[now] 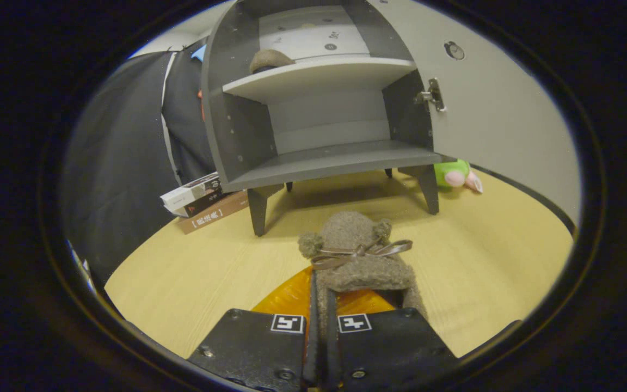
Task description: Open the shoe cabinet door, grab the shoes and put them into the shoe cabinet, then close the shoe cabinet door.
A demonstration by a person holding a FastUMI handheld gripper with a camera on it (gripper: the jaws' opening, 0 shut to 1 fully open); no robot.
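Gripper view | claw (321, 305) clamps slipper (354, 256) | cabinet (319, 109) beyond, open

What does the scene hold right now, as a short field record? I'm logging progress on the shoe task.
gripper: gripper shut on the brown shoe
held shoe: brown shoe, fuzzy with a ribbon bow, toe pointing toward the cabinet
cabinet: shoe cabinet stands just beyond the shoe, on the table
door: cabinet door swung open
upper shelf: another brown shoe already there
lower shelf: bare
nearby: books by the cabinet's leg; green plush toy behind the door
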